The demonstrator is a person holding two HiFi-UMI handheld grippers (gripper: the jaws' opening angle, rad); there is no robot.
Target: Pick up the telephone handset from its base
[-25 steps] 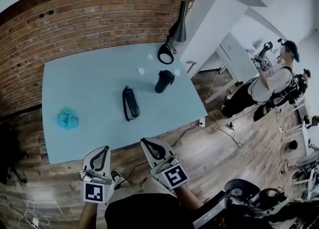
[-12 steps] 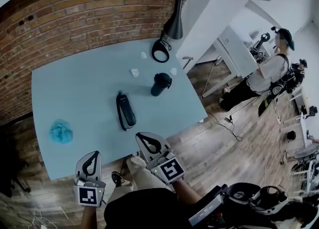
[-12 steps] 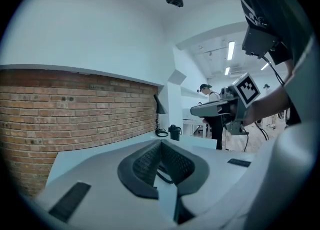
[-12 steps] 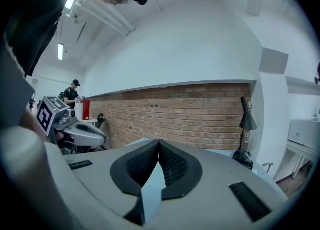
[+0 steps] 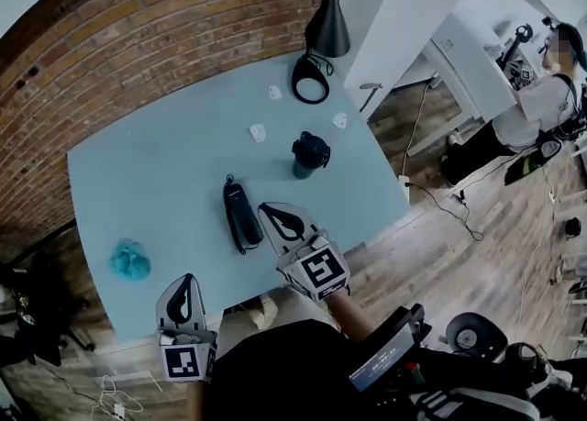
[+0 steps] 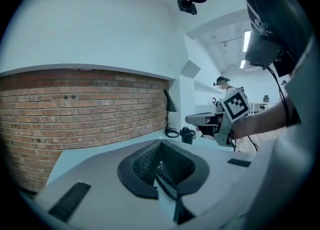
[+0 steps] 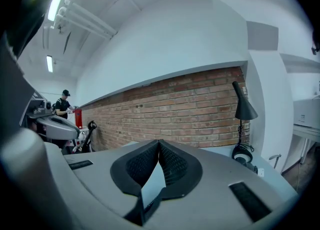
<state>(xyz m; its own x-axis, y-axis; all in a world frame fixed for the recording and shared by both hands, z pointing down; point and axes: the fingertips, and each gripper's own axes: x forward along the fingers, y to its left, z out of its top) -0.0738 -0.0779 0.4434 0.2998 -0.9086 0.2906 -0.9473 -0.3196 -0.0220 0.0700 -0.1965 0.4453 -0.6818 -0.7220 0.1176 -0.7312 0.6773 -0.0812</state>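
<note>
Advancing since a second ago, your right gripper (image 5: 280, 220) is now just beside the black telephone handset (image 5: 241, 215) on the pale-blue desk (image 5: 156, 162). Your left gripper (image 5: 186, 293) trails at the near edge. Both sets of jaws are closed and empty, so open the right before grasping.

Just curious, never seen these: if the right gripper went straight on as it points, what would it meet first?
Probably the brick wall: the right gripper points nearly level across the table, and the telephone lies lower, beside its tips. Depth is unclear.

The left grey plastic two-jaw gripper (image 5: 188, 283) is held low, close to the person's body, with its jaws pressed together on nothing. The right grey gripper (image 5: 271, 214) reaches further forward on a bare forearm (image 5: 351, 318), jaws likewise closed and empty.
</note>
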